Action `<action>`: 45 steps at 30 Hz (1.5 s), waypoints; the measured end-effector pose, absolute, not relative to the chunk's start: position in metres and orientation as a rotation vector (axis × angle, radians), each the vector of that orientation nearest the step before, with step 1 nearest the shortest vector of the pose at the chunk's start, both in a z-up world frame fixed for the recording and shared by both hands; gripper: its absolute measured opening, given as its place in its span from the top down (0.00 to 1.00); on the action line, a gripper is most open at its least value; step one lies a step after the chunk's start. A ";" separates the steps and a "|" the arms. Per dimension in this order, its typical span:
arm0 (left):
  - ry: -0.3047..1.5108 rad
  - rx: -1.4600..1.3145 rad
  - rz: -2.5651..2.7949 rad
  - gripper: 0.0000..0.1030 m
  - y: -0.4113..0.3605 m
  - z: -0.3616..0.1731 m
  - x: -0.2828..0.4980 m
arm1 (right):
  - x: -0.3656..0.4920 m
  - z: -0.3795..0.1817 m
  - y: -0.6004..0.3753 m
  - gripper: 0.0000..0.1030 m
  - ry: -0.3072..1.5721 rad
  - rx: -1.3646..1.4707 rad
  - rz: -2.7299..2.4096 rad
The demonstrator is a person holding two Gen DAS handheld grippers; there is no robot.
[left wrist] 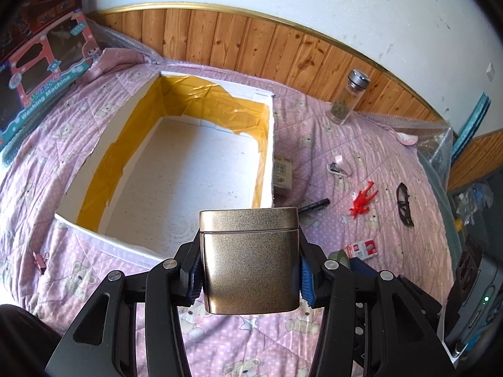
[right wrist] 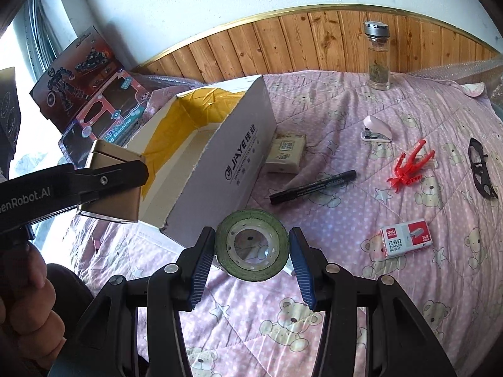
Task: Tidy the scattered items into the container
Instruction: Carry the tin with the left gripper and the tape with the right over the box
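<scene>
Tin [left wrist: 250, 260] clamped over box [left wrist: 94, 157] near rim; interior bare.

A pink quilted bed [right wrist: 345, 314] carries box [right wrist: 220, 163], marker [right wrist: 314, 186], staples [right wrist: 405, 236].

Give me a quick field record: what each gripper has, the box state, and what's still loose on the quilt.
left gripper: shut on gold tin, near the box's front edge
right gripper: green tape roll between its fingers; contact unclear
box: open, nothing visible inside
loose on quilt: black marker, staple box, red toy, stapler, glasses, small carton, glass jar
</scene>
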State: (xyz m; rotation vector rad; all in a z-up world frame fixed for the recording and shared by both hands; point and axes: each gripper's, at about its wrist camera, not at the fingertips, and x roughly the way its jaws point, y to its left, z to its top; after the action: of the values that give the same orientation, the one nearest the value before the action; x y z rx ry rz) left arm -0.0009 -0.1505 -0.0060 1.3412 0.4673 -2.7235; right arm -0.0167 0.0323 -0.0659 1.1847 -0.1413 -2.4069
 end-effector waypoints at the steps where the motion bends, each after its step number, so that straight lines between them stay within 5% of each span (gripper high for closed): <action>1: 0.468 1.337 -2.722 0.51 -0.154 -0.006 -0.001 | -0.017 -0.064 0.027 0.52 -0.135 1.182 -2.403; 20: 0.534 1.274 -2.668 0.51 -0.215 -0.009 -0.015 | -0.031 -0.011 -0.042 0.52 -0.016 1.062 -2.381; 45: 0.584 1.298 -2.572 0.51 -0.276 -0.038 -0.060 | -0.092 -0.031 -0.110 0.52 0.194 1.110 -2.327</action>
State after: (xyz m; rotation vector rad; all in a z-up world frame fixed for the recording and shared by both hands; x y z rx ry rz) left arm -0.0595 -0.2764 -0.0381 1.2981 0.5839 -2.5716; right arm -0.0918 -0.1099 -0.0311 1.1101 0.1936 -2.3270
